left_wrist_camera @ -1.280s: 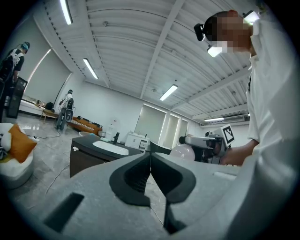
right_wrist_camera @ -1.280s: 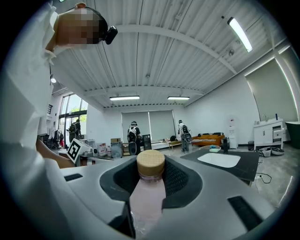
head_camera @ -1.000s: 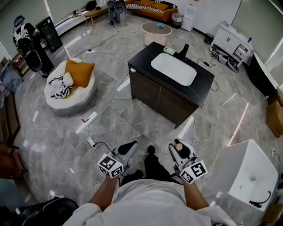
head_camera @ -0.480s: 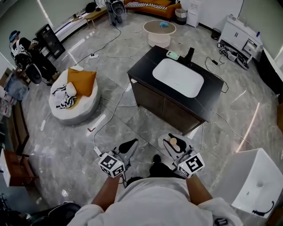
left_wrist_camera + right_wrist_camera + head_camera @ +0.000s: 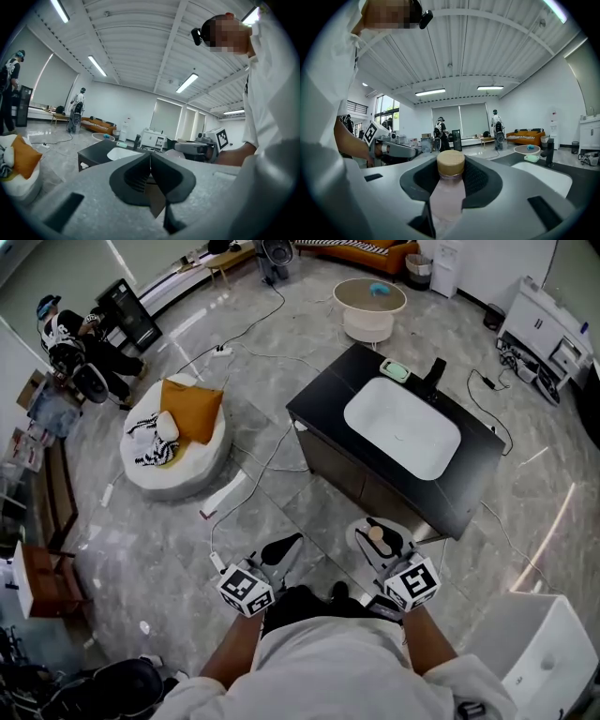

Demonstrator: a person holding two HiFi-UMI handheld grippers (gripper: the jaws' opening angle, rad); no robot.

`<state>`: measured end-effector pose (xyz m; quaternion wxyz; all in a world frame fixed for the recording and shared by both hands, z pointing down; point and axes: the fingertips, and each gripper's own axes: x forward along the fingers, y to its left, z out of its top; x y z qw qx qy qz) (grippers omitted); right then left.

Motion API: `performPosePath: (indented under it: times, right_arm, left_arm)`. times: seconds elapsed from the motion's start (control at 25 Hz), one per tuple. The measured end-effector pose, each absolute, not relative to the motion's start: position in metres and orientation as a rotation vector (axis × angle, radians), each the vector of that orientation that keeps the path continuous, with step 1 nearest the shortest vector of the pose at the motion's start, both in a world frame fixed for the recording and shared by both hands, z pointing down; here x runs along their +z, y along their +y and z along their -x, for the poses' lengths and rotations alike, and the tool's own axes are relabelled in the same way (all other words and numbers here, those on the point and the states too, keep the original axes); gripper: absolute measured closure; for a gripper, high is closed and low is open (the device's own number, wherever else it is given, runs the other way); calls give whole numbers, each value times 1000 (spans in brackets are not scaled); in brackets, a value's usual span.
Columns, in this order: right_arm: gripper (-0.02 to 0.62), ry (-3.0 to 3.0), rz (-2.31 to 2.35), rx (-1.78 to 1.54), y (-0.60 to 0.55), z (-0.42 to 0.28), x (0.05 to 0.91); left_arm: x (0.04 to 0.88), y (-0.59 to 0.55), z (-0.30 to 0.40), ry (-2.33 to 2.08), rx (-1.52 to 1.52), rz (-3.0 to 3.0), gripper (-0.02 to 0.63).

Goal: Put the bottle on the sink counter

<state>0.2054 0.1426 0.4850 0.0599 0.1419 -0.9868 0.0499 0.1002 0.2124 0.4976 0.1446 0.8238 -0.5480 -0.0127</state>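
My right gripper is shut on a pale pink bottle with a tan wooden cap; the cap shows between the jaws in the head view. The black sink counter with its white basin stands just ahead of that gripper, a short step away. In the right gripper view the counter lies to the right. My left gripper is shut with nothing in it, its pads pressed together in the left gripper view.
A black faucet and a green soap dish sit at the counter's far edge. Cables run over the grey floor. A round white pouf with an orange cushion lies left, a white basin unit right, a round table behind.
The person has stepped closer to the sink counter, which now lies nearer both grippers. The right gripper still holds the bottle; the left stays shut.
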Motion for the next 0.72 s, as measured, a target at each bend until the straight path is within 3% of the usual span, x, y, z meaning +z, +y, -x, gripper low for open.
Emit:
performPosePath:
  times: [0.32, 0.72]
  right_arm:
    - [471, -2935, -511, 173, 58, -175, 505]
    - [471, -2865, -747, 174, -55, -93, 496]
  left_arm:
    - [515, 129, -48, -1619, -21, -2351, 590]
    - [525, -2, 69, -1776, 24, -2277, 589]
